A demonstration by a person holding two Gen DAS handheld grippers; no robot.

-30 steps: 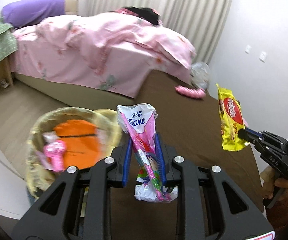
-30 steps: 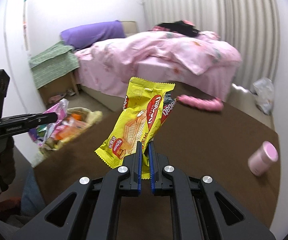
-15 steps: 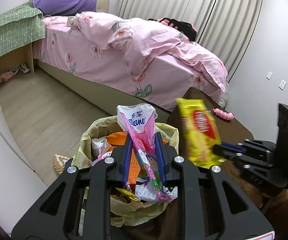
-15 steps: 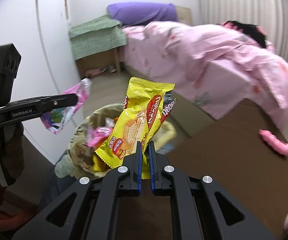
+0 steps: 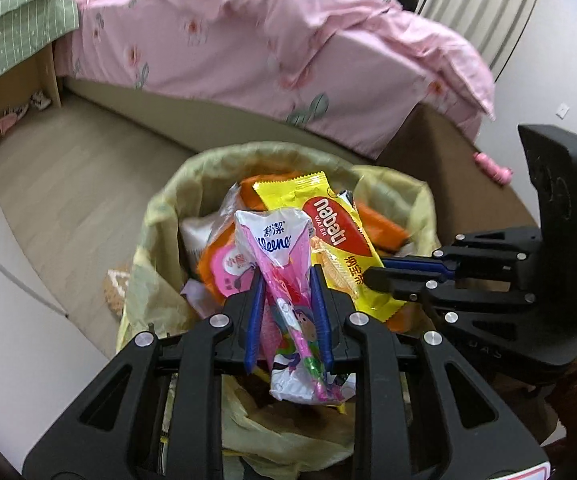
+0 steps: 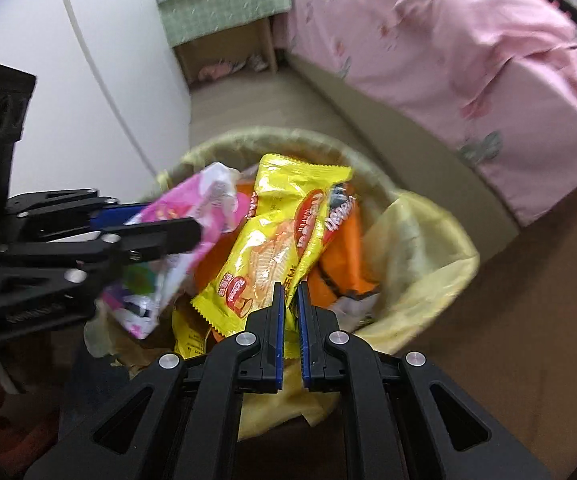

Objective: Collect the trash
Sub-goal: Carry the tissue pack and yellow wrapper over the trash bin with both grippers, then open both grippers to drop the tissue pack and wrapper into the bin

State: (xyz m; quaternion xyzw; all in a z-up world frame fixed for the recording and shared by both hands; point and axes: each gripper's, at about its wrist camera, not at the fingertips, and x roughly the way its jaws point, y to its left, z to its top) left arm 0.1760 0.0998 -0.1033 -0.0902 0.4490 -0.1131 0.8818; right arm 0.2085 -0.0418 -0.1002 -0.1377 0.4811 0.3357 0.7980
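Note:
My left gripper (image 5: 287, 280) is shut on a pink and white tissue pack (image 5: 276, 248) and holds it over the trash bin (image 5: 160, 216). The bin is lined with a yellow-green bag and holds several wrappers. My right gripper (image 6: 290, 292) is shut on a yellow wafer wrapper (image 6: 276, 240), also held over the bin (image 6: 428, 240). The wrapper (image 5: 340, 240) and the right gripper (image 5: 372, 278) show in the left wrist view at the right. The left gripper (image 6: 192, 236) with the tissue pack (image 6: 192, 216) shows at the left of the right wrist view.
A bed with a pink quilt (image 5: 288, 40) stands behind the bin across a strip of wood floor (image 5: 68, 184). A brown table top (image 6: 528, 300) lies right of the bin, with a pink object (image 5: 492, 166) on it. A green-covered nightstand (image 6: 224, 4) stands by the white wall.
Both grippers have moved from over the table to above the bin and lower toward it, each still holding its wrapper. The right gripper has come close beside the left.

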